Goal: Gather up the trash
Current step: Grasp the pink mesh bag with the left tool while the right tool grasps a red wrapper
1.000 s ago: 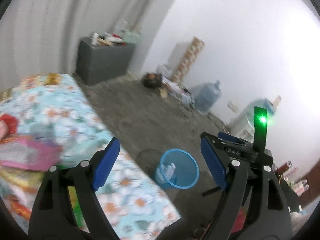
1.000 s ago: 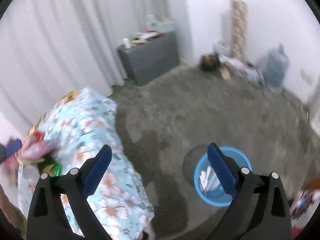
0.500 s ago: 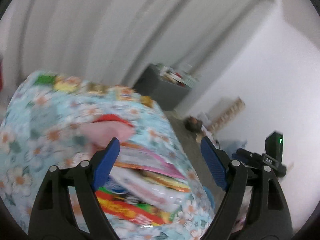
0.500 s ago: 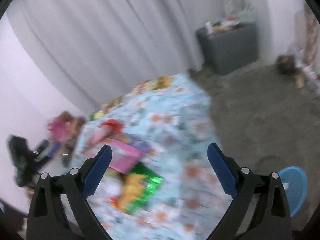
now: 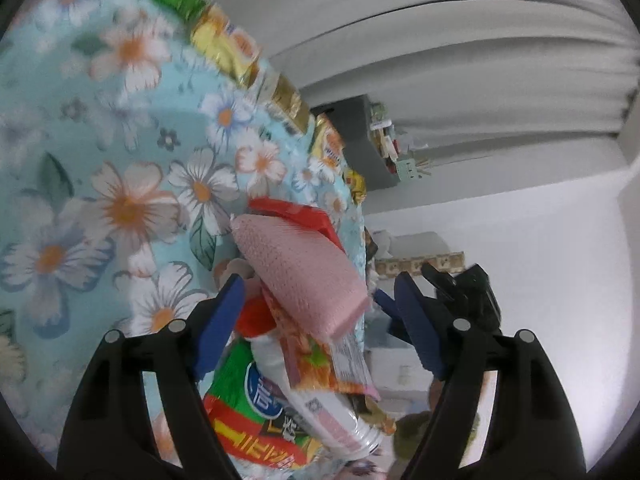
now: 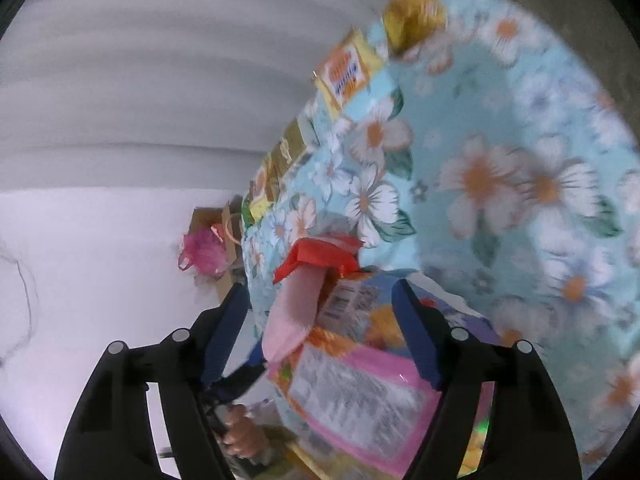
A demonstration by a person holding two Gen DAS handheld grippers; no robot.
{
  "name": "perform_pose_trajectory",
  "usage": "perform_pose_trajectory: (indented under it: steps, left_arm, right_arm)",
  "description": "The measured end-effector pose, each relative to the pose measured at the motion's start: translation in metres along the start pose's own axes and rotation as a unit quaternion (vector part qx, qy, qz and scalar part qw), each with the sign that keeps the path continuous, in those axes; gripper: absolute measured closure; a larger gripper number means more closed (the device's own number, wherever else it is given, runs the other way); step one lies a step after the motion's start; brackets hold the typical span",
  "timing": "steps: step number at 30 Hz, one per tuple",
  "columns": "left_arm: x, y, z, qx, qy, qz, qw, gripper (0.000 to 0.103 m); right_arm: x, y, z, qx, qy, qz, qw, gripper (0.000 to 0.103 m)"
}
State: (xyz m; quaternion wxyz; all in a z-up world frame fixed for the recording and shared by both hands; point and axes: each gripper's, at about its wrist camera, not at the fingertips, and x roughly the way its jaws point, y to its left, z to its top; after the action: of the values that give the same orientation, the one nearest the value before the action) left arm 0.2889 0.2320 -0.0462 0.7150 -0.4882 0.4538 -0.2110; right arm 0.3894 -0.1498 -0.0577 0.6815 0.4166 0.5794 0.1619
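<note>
A heap of trash lies on a table with a blue floral cloth (image 5: pixel 120 184). A pink spongy piece (image 5: pixel 304 280) lies on top of it, over a red wrapper (image 5: pixel 296 212), an orange-pink snack bag (image 5: pixel 316 364), a white cup (image 5: pixel 320 404) and a green-red packet (image 5: pixel 244 424). My left gripper (image 5: pixel 320 320) is open, its blue pads either side of the pink piece. My right gripper (image 6: pixel 320 320) is open over the same heap: pink piece (image 6: pixel 296 312), red wrapper (image 6: pixel 316 260), pink-edged bag (image 6: pixel 360 392).
Yellow and gold snack packets (image 5: pixel 236 48) line the table's far edge (image 6: pixel 348 72). A grey cabinet (image 5: pixel 356 136) with clutter stands by white curtains. A pink bag in a cardboard box (image 6: pixel 208 248) stands against the wall. The right gripper shows in the left view (image 5: pixel 460 292).
Both grippers swung away from the blue bin on the floor to the table and came in close over the trash heap, views rolled sideways. Both stayed open.
</note>
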Motion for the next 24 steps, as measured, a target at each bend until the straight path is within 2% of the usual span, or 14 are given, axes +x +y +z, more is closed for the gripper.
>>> perform_pose_trajectory:
  steps: [4, 12, 19, 24]
  left_arm:
    - [0.016, 0.01, 0.006, -0.018, 0.014, 0.006, 0.9997, 0.035]
    - [0.044, 0.029, 0.022, -0.057, 0.032, 0.01, 0.9978, 0.051]
    - [0.063, 0.04, 0.026, -0.085, 0.045, 0.001, 0.9954, 0.055]
    - [0.067, 0.044, 0.025, -0.089, 0.05, -0.008, 0.9947, 0.06]
  right_arm:
    - [0.026, -0.006, 0.017, 0.023, 0.023, -0.017, 0.999, 0.033]
    - [0.064, -0.018, 0.035, 0.057, 0.058, -0.027, 0.996, 0.046]
    - [0.079, -0.027, 0.041, 0.081, 0.072, -0.014, 0.994, 0.056]
    - [0.086, -0.028, 0.042, 0.086, 0.068, 0.0, 0.994, 0.074]
